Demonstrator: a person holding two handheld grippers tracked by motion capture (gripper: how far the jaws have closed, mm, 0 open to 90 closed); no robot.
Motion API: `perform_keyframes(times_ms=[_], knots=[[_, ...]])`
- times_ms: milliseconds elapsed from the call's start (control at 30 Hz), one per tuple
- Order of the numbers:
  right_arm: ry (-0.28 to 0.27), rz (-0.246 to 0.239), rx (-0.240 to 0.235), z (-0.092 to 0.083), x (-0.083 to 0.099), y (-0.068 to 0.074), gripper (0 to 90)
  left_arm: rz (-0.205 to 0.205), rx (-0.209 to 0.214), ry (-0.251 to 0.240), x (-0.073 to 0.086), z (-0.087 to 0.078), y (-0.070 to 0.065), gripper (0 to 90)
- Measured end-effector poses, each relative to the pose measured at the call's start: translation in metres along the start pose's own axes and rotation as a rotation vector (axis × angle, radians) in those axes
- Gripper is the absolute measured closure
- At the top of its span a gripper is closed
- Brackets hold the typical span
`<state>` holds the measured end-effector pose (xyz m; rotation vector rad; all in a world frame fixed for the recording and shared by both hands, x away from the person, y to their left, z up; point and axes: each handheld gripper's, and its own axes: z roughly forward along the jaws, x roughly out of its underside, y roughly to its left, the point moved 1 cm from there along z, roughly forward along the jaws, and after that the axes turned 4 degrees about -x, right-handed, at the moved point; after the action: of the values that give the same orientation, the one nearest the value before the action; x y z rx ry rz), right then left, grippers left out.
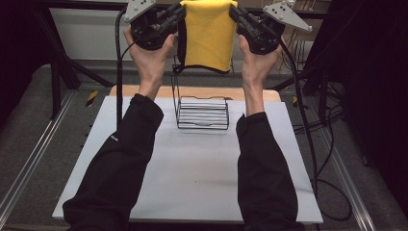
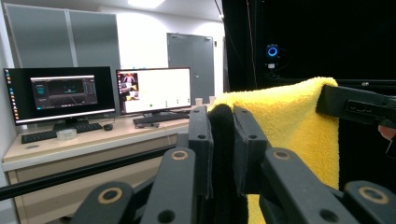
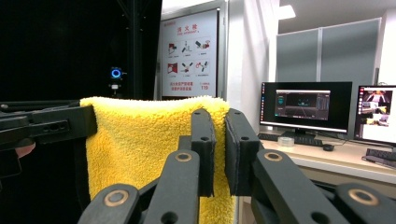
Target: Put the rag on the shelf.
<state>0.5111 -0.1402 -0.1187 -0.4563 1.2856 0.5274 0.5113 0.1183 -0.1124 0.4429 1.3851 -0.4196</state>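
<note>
Both tongs are clenched on one yellow towel (image 1: 208, 33), each at an upper corner; the left gripper (image 1: 179, 14) pinches the towel's left top corner and the right gripper (image 1: 236, 13) pinches its right top corner, so the cloth hangs stretched flat between them, held high above the far edge of the bench (image 1: 192, 173); in the left gripper view the two black jaws of the left gripper (image 2: 222, 135) stand close together with a dark-edged fold of the yellow towel (image 2: 289, 126) squeezed between the pads, and the right gripper's jaw bites the far corner at the right of that view; in the right gripper view the right gripper (image 3: 219, 140) has its jaws nearly shut on the thin edge of the yellow towel (image 3: 140, 140), which spreads to the left as far as the other gripper's black jaw; the towel's lower hem shows a dark border and hangs free, touching nothing, well above a black wire rack (image 1: 202, 111); that rack stands near the middle of the bench's far edge, its slatted tray flat on the white surface and a thin upright frame rising at its back left; both forearms in black sleeves reach up from the near edge, one on each side of the rack; a desk with monitors (image 2: 154, 91) stands in the room behind.
</note>
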Motion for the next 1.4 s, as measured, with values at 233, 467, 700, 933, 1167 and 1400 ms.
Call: perform_keyframes(times_ms=[233, 467, 700, 933, 1167, 1400], knots=[[0.018, 0.014, 0.009, 0.010, 0.006, -0.009, 83.9, 0.002, -0.005, 0.020, 0.007, 0.011, 0.006, 79.1], [0.047, 0.012, 0.003, 0.019, 0.021, -0.009, 83.9, -0.013, -0.007, 0.047, 0.022, 0.014, 0.017, 79.1], [0.076, 0.008, 0.004, 0.023, 0.036, -0.012, 83.9, -0.008, 0.002, 0.067, 0.038, 0.015, 0.021, 79.1], [0.121, 0.013, 0.002, 0.017, 0.053, -0.015, 83.8, 0.019, 0.012, 0.100, 0.053, 0.013, 0.019, 79.1], [0.149, 0.025, -0.014, 0.008, 0.067, -0.013, 83.7, 0.024, 0.050, 0.118, 0.068, 0.003, 0.016, 79.0], [0.167, 0.020, -0.028, -0.002, 0.076, -0.008, 83.6, 0.014, 0.073, 0.140, 0.079, -0.007, 0.013, 78.9]])
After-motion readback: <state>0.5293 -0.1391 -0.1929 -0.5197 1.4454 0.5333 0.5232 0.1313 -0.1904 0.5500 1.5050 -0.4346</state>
